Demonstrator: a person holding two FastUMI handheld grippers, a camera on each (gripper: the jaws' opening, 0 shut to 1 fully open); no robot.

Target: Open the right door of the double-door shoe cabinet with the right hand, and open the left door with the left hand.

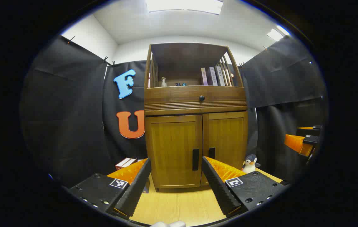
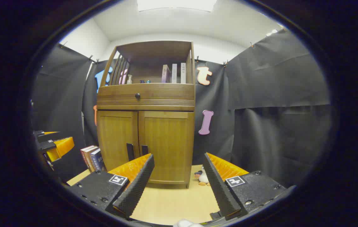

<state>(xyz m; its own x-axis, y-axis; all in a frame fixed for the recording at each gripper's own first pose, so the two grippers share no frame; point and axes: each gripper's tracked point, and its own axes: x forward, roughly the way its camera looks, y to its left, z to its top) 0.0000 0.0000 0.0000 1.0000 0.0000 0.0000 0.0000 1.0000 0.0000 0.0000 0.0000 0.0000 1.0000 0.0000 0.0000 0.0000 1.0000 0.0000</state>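
Shoe cabinet (image 1: 195, 138): wooden, upright on the pale wood bench (image 1: 179, 205), against the black cloth wall. 2 doors, both closed.
Left door (image 1: 174, 150): dark vertical handle (image 1: 195, 159) at its inner edge.
Right door (image 1: 226, 142): matching handle (image 1: 212, 153), just beside the first.
Drawer (image 1: 195, 97): above the doors, 1 round dark knob (image 1: 201, 98), closed.
Open shelf: on top; a pump bottle (image 1: 164, 82) to the left, upright books (image 1: 214, 76) to the right.
Penguin toy (image 1: 250, 163): on the bench, by the cabinet's right lower corner.
Books (image 2: 91, 157): a small stack on end, by the cabinet's left side.
Left gripper (image 1: 176, 164): fingers spread, empty, facing the left door, apart from it.
Right gripper (image 2: 179, 159): fingers spread, empty, facing the right door's outer side, apart from it; seen too at the right edge of the left gripper view.
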